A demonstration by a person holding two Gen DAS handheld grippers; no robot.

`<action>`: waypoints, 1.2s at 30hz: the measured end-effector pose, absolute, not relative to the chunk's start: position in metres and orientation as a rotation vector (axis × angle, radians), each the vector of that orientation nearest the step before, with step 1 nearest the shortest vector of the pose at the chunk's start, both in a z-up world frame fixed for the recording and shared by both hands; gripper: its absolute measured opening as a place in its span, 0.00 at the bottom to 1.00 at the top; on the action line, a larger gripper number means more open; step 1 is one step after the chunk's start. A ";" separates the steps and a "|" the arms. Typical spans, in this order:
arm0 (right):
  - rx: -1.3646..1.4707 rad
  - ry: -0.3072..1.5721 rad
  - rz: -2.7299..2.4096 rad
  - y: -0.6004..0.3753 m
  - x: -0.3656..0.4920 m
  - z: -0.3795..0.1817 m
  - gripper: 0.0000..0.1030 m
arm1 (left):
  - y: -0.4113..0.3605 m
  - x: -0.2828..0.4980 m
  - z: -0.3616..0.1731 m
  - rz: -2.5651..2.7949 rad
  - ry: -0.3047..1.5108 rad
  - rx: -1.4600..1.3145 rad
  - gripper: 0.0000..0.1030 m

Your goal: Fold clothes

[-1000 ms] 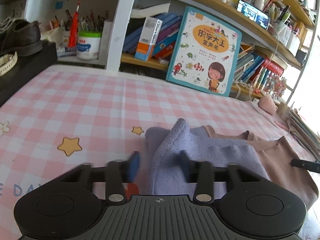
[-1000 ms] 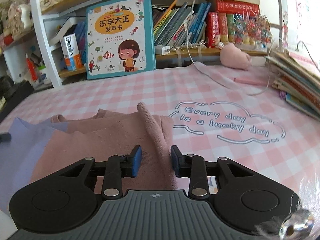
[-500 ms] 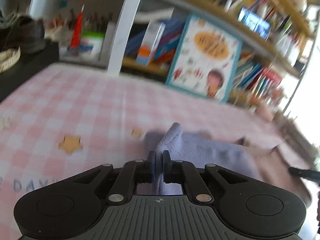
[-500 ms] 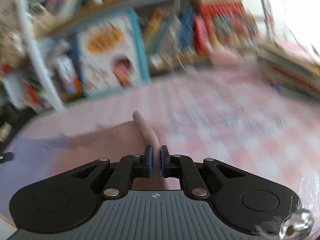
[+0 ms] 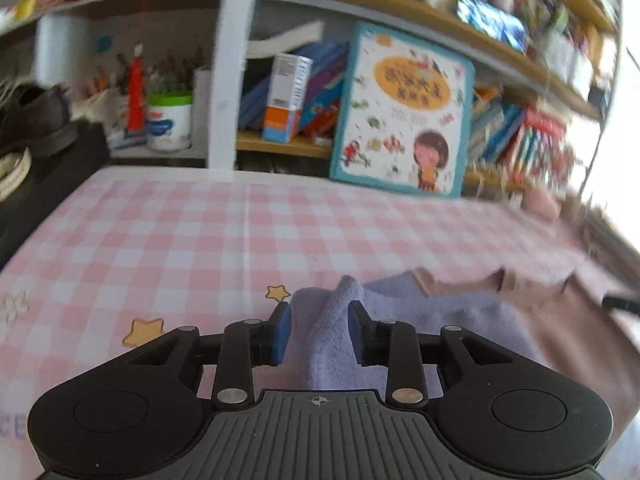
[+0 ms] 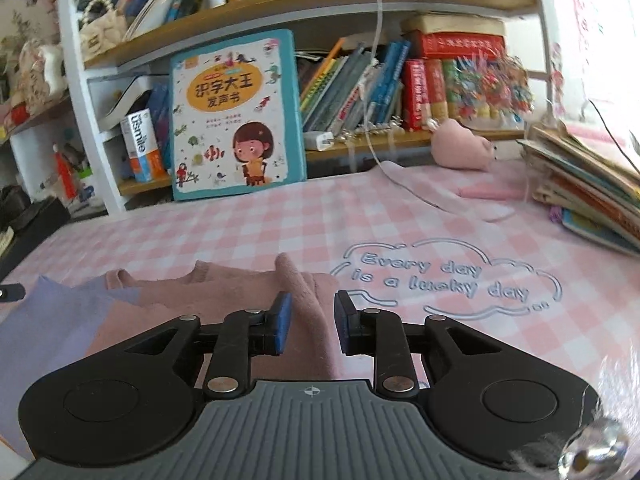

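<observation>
Releasing is what both of your tools are doing right now, so let the cloth settle before you move on. Nearest you, the left hand-held gripper (image 5: 319,334) has its jaws opening around a raised ridge of the lilac part of the garment (image 5: 332,344); the fabric stands between the blue pads (image 5: 282,332) without being pressed. Your right hand-held gripper (image 6: 310,326) is likewise opening, narrow still, with a pinched-up ridge of the pink part of the garment (image 6: 308,320) between its pads and seemingly free of them. Draw each tool straight back along its own line, I'd judge, so a pad does not snag the pile and drag the fold askew. Beyond the tips, the garment lies flat on the pink checked desk (image 6: 280,224), its far edge near the printed cloud lettering (image 6: 440,276). Check that this edge is even before taking the next pinch. Farther off, the picture book (image 6: 236,116) leans against the shelves, well clear of your work.
</observation>
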State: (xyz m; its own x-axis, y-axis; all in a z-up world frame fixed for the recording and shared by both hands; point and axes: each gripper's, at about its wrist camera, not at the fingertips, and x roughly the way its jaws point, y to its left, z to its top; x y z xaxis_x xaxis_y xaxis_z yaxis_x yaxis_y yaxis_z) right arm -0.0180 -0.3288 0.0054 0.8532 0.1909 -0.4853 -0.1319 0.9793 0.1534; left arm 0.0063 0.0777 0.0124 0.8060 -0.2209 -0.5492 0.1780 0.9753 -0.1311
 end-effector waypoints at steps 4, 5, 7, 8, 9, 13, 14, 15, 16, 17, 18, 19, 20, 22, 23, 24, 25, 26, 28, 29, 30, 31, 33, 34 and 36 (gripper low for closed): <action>0.076 0.581 0.141 -0.322 -0.008 -0.006 0.08 | 0.071 0.016 0.005 -0.252 0.628 -0.033 0.11; 0.074 0.586 0.136 -0.322 -0.007 -0.009 0.08 | 0.072 0.017 0.003 -0.261 0.631 -0.040 0.05; 0.101 0.589 0.134 -0.325 -0.007 -0.012 0.08 | 0.076 0.014 0.004 -0.271 0.614 -0.064 0.04; 0.113 0.589 0.133 -0.327 -0.007 -0.013 0.07 | 0.078 0.011 0.005 -0.273 0.598 -0.083 0.04; 0.123 0.590 0.132 -0.328 -0.007 -0.013 0.07 | 0.081 0.007 0.009 -0.270 0.569 -0.114 0.04; 0.152 0.588 0.133 -0.331 -0.008 -0.015 0.07 | 0.088 0.006 0.007 -0.242 0.559 -0.178 0.04; 0.157 0.588 0.135 -0.332 -0.008 -0.015 0.07 | 0.088 0.010 0.002 -0.231 0.581 -0.179 0.04; 0.161 0.589 0.136 -0.333 -0.008 -0.015 0.07 | 0.088 0.014 -0.005 -0.223 0.607 -0.181 0.05; 0.165 0.589 0.138 -0.333 -0.008 -0.015 0.07 | 0.089 0.017 -0.011 -0.215 0.627 -0.186 0.05; 0.170 0.589 0.140 -0.334 -0.008 -0.015 0.08 | 0.090 0.018 -0.011 -0.213 0.626 -0.197 0.07; 0.174 0.590 0.141 -0.335 -0.008 -0.015 0.08 | 0.092 0.018 -0.012 -0.211 0.625 -0.208 0.09; 0.183 0.591 0.142 -0.336 -0.008 -0.015 0.09 | 0.094 0.018 -0.013 -0.209 0.623 -0.220 0.10; 0.194 0.592 0.142 -0.337 -0.008 -0.015 0.10 | 0.095 0.018 -0.013 -0.207 0.622 -0.228 0.11; 0.213 0.595 0.143 -0.340 -0.008 -0.016 0.12 | 0.095 0.017 -0.013 -0.207 0.617 -0.222 0.11; 0.221 0.597 0.145 -0.341 -0.007 -0.016 0.12 | 0.094 0.017 -0.013 -0.207 0.614 -0.219 0.11; 0.230 0.600 0.146 -0.342 -0.007 -0.016 0.12 | 0.094 0.017 -0.013 -0.208 0.613 -0.218 0.11; 0.229 0.601 0.151 -0.342 -0.007 -0.014 0.12 | 0.095 0.017 -0.013 -0.211 0.613 -0.221 0.10; 0.226 0.603 0.156 -0.341 -0.008 -0.013 0.08 | 0.095 0.017 -0.013 -0.213 0.613 -0.223 0.09; 0.226 0.593 0.167 -0.341 -0.011 -0.008 0.06 | 0.096 0.018 -0.013 -0.216 0.614 -0.225 0.09; 0.232 0.578 0.173 -0.341 -0.014 -0.003 0.06 | 0.096 0.017 -0.014 -0.217 0.614 -0.225 0.09; 0.238 0.563 0.178 -0.341 -0.017 0.002 0.06 | 0.096 0.017 -0.014 -0.218 0.614 -0.226 0.09; 0.257 0.546 0.188 -0.343 -0.020 0.008 0.06 | 0.096 0.017 -0.014 -0.218 0.614 -0.226 0.09; 0.280 0.526 0.195 -0.345 -0.026 0.015 0.06 | 0.097 0.017 -0.014 -0.219 0.615 -0.227 0.09; 0.275 0.527 0.187 -0.344 -0.027 0.016 0.06 | 0.097 0.017 -0.014 -0.220 0.615 -0.228 0.09; 0.257 0.546 0.161 -0.343 -0.027 0.012 0.06 | 0.097 0.017 -0.014 -0.217 0.617 -0.230 0.08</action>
State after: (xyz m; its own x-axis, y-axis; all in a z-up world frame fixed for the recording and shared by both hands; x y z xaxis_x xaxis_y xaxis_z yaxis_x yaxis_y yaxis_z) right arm -0.0268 -0.3433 0.0120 0.8433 0.2188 -0.4909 -0.0833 0.9555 0.2828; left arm 0.0173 0.0969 -0.0138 0.7945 -0.2683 -0.5448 0.1322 0.9520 -0.2761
